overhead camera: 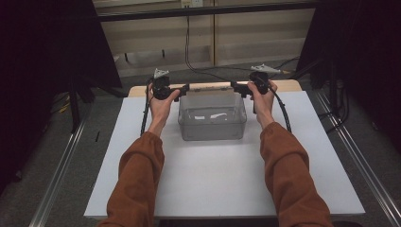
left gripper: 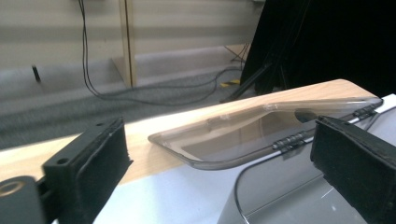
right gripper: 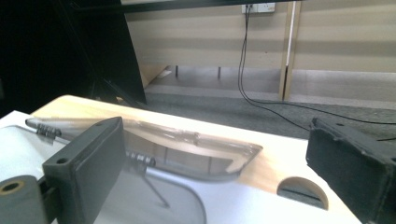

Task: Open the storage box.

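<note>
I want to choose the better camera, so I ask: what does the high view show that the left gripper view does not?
High view: the person's two hands, both tongs, left and right, open at the clear box, and the whole white board.
Left gripper view: the lid's black hinges up close and the left tongs' open pads.
Both: the clear lid folded back over the wooden edge.

— What lies under everything?
— A white board (overhead camera: 222, 184), covering most of a light wooden table (overhead camera: 289, 85) whose far edge shows beyond it.
— And past the table?
— A grey carpeted floor (overhead camera: 156, 71), then a beige wall (overhead camera: 255, 33) with black cables (overhead camera: 187, 42) hanging down it.
— To the table's sides?
— Black curtains (overhead camera: 42, 56) on both sides, and metal rails (overhead camera: 61, 165) along the floor.
</note>
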